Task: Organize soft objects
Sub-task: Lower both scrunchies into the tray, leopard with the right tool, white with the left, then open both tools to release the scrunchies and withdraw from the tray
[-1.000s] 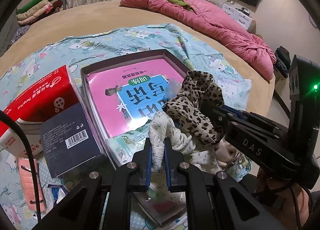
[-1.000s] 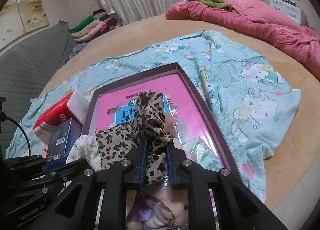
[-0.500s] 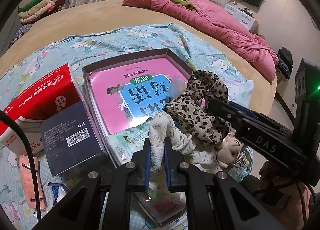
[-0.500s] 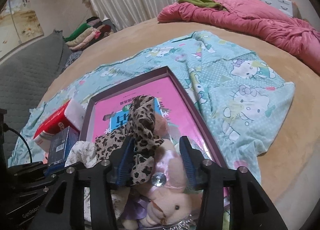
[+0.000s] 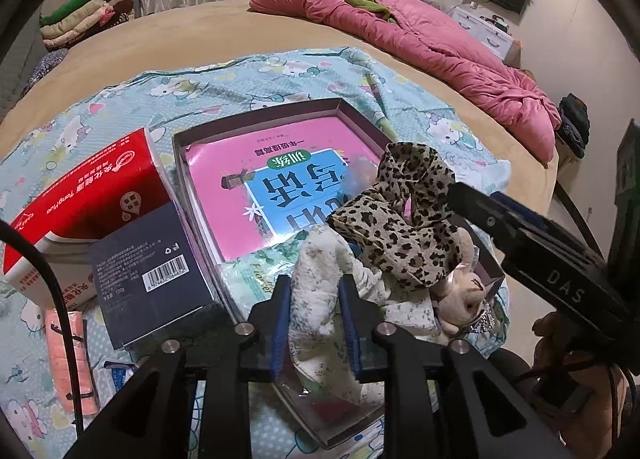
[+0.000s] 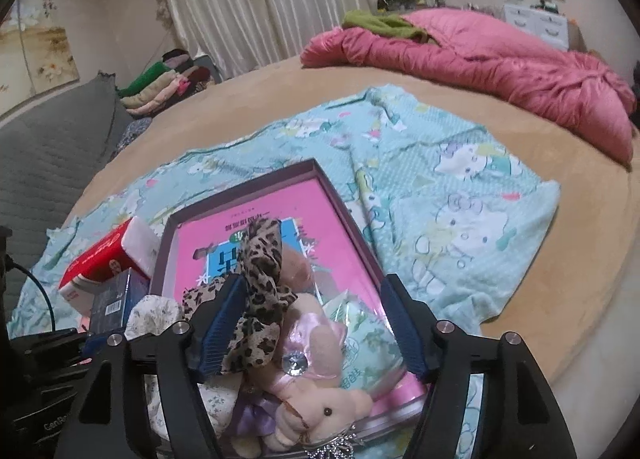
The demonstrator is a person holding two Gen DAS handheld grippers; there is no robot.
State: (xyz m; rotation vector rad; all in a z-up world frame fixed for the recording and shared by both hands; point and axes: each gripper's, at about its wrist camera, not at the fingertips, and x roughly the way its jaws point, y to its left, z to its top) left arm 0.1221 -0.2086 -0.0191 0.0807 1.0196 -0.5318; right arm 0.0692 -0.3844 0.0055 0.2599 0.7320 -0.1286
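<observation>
While a shallow purple-walled box point(image 5: 256, 121) is sitting on the cartoon-cat print sheet point(image 5: 224, 77), the soft things are bunching together at its near end on top of a glossy pink book point(image 5: 224, 187) that is lying flat inside it. The leopard-print fabric point(image 5: 404, 219) is standing up in a crumpled, twisted peak, thin and floppy, with its lower folds draping over a cream floral cloth point(image 5: 320, 287) that looks fuzzy and lumpy. A plush toy point(image 6: 316, 407) in pale peach pile, with a shiny pink satin bow and a clear gem, is lying on its back beside them, its head toward the near edge. A crinkly green-printed plastic packet point(image 6: 356, 335) is resting under the toy.

The left gripper point(image 5: 316, 319) is straddling a fold of the cream floral cloth, its blue-padded fingers point(image 5: 280, 319) sitting partly apart with the cloth filling the gap and touching both pads. The right gripper point(image 6: 316, 323) is hovering with its fingers point(image 6: 404, 331) spread wide; the leopard-print fabric is brushing against the left pad and nothing is being pinched.

To the left of the box, a red and white carton point(image 5: 84, 195) is leaning over a dark blue box point(image 5: 148, 275) with a barcode, both stiff cardboard. At the far right, a puffy pink quilt point(image 5: 432, 47) is lying heaped on the tan bed point(image 5: 172, 39).
</observation>
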